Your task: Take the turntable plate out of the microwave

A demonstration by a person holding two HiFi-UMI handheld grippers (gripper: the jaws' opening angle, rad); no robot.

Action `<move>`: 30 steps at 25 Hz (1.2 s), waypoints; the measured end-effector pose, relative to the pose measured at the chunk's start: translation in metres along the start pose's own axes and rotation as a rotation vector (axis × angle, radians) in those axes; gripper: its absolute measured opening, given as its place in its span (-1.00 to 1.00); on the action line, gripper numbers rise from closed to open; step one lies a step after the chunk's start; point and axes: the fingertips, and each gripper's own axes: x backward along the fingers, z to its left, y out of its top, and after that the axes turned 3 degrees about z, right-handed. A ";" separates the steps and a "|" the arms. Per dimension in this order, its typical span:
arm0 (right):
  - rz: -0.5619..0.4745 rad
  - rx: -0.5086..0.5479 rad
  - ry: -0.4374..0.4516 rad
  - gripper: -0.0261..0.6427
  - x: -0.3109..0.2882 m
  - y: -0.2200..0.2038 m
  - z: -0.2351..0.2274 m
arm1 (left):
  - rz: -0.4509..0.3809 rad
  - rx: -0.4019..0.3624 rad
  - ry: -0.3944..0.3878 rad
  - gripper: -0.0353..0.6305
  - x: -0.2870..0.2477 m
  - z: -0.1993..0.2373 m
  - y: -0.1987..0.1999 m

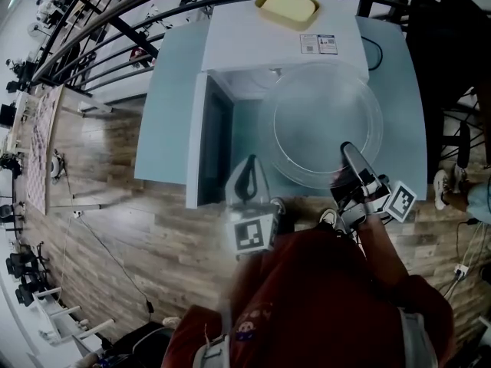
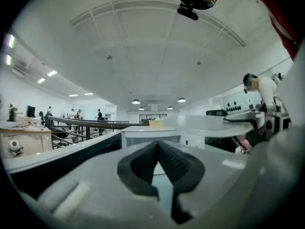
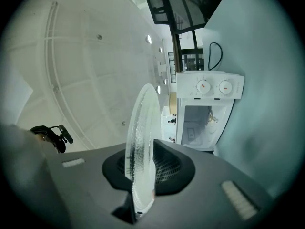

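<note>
Hanging clear of the open-doored white microwave, yellow rectangular block on its top, the clear round glass turntable plate is pinched at its near rim by right tongs; left tongs pressed together.

2 blockers: open door walls off L side of microwave front; glass plate hangs across the opening. Table strip R of plate looks free, tho edge's blurry.
</note>
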 end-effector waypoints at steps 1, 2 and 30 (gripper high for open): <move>0.003 -0.006 0.007 -0.82 -0.001 -0.001 0.002 | 0.001 -0.002 0.002 -0.90 0.000 0.002 -0.001; 0.004 -0.009 0.012 -0.82 -0.002 -0.001 0.004 | 0.003 -0.001 0.003 -0.90 0.000 0.003 -0.002; -0.007 0.023 0.041 -0.82 -0.010 -0.008 0.019 | -0.006 -0.005 -0.005 -0.90 -0.001 0.004 0.000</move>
